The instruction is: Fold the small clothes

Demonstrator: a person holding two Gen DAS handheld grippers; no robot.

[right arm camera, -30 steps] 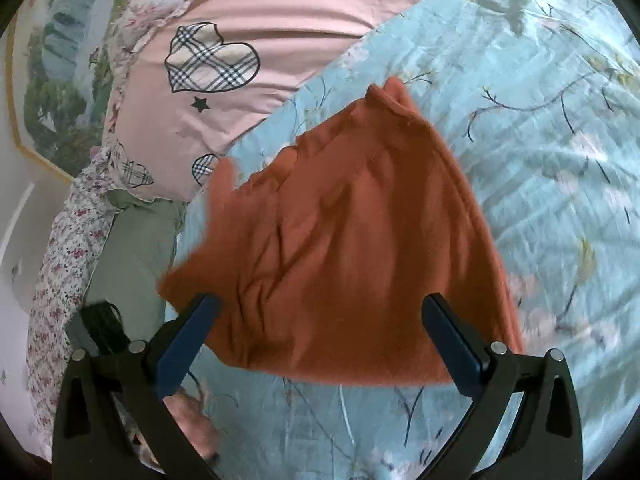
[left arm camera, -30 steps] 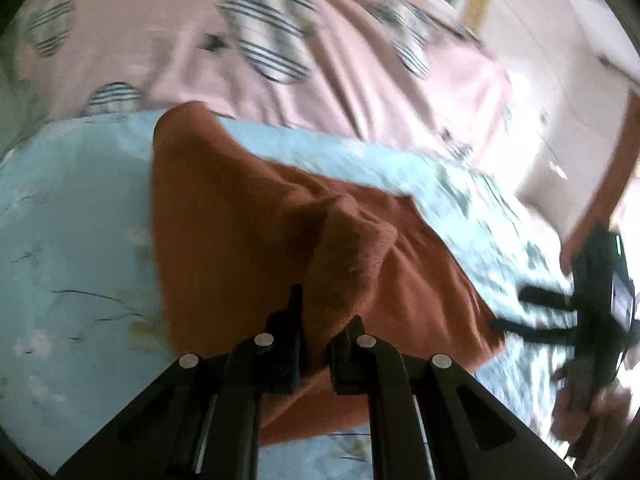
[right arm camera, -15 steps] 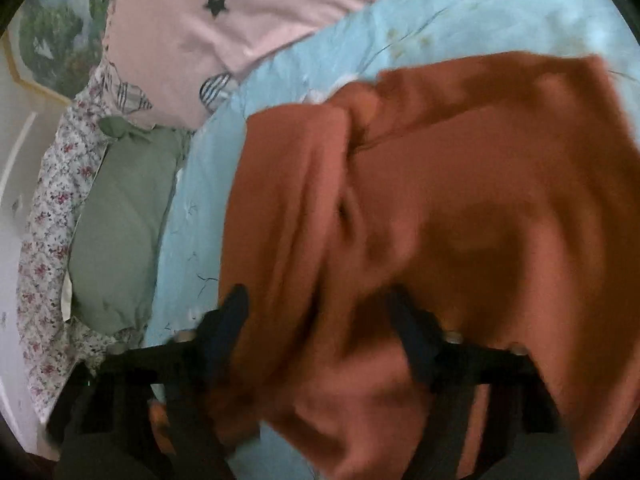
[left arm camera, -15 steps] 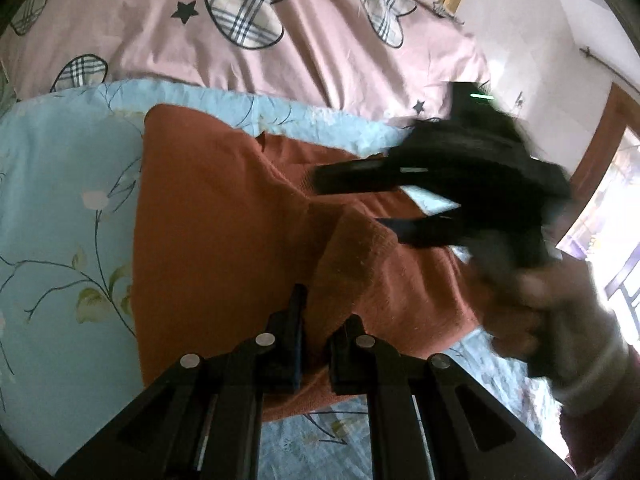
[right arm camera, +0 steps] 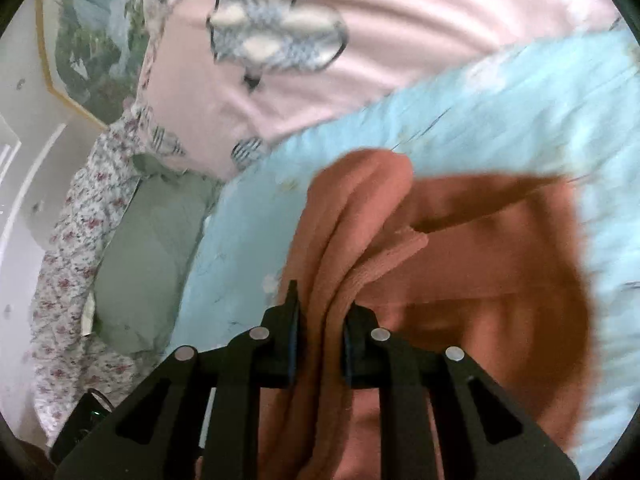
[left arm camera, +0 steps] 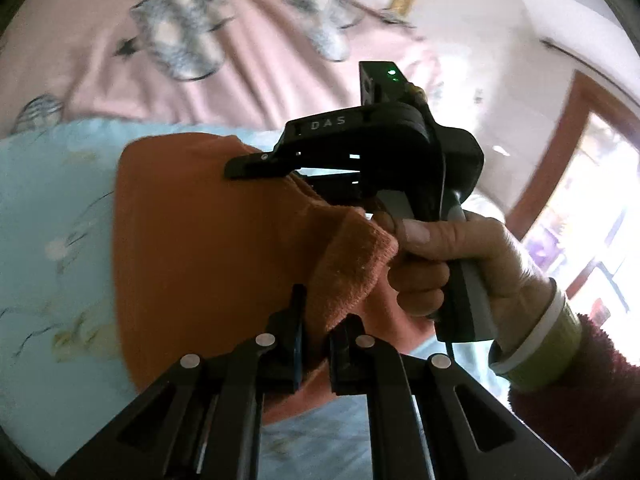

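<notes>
An orange knit garment [left arm camera: 192, 240] lies on the light blue flowered bedsheet [left arm camera: 52, 240]. My left gripper [left arm camera: 316, 320] is shut on a raised fold of it near its right edge. My right gripper [right arm camera: 320, 308] is shut on a bunched fold of the same garment [right arm camera: 480, 280]. In the left wrist view the right gripper's body [left arm camera: 380, 152] and the hand holding it [left arm camera: 448, 256] sit just beyond the held fold, over the cloth. Its fingertips are hidden there behind the cloth.
A pink quilt with plaid hearts [left arm camera: 200, 48] lies behind the sheet. A grey-green pillow [right arm camera: 148, 256] and floral bedding [right arm camera: 68, 248] lie to the left in the right wrist view. A window and wooden frame [left arm camera: 568, 168] stand at the right.
My right gripper moved in over the garment and shut on a fold of it; it was open a second ago. My left gripper stayed shut on its fold.
</notes>
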